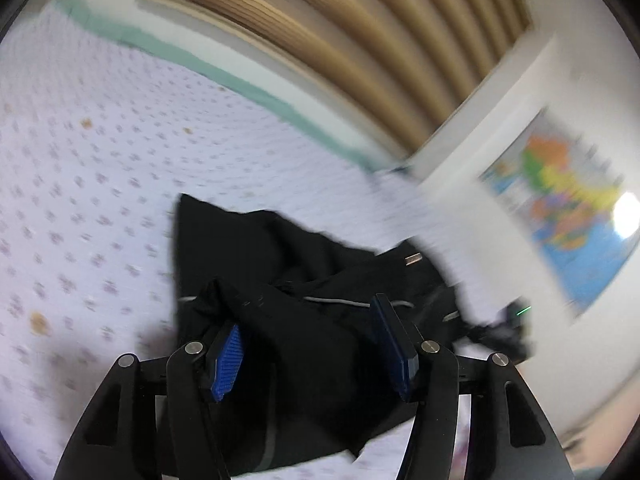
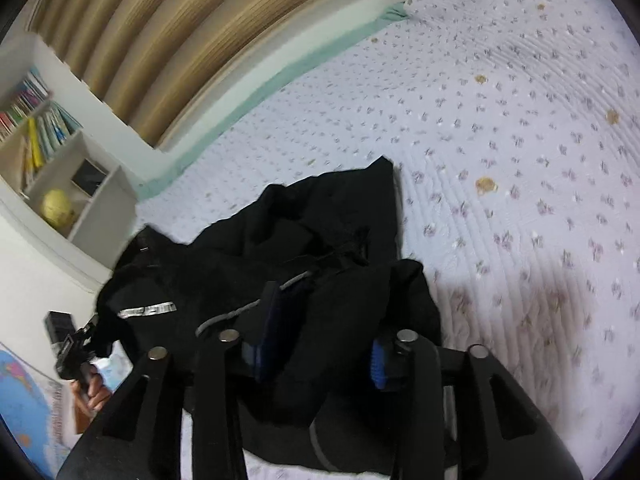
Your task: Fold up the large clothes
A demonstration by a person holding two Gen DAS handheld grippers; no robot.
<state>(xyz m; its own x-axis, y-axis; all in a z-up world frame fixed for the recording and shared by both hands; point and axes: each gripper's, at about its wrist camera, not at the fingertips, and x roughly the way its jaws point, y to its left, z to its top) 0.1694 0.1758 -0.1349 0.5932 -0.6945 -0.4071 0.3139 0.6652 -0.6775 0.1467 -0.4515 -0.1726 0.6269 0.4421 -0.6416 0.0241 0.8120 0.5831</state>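
Blue-padded fingers (image 1: 228,360) of the left gripper (image 1: 308,344) stand apart in the left wrist view, jaws open, with loose black cloth bunched between them but neither pad pressing on it. Beneath and beyond them lies the black garment (image 1: 280,248), crumpled in a low heap on the pale floral bedspread (image 1: 100,140). Thin grey piping crosses the cloth near the right-hand pad. Behind the bed runs a teal edge (image 1: 224,76), then a ribbed tan headboard (image 1: 340,32). A coloured map (image 1: 568,208) hangs on the white wall at right; this view is blurred.

Right wrist view: the right gripper (image 2: 320,344) likewise has its jaws parted. Cloth of the same black garment (image 2: 320,224) drapes over and between its fingers (image 2: 276,320); the right-hand pad is mostly hidden by a fold, so contact there cannot be told. A reflective strip (image 2: 148,311) shows on the garment's left part. At far left a hand (image 2: 94,390) grasps the handle of the other gripper. A white bookshelf (image 2: 60,152) holds books and a yellow ball (image 2: 58,207).
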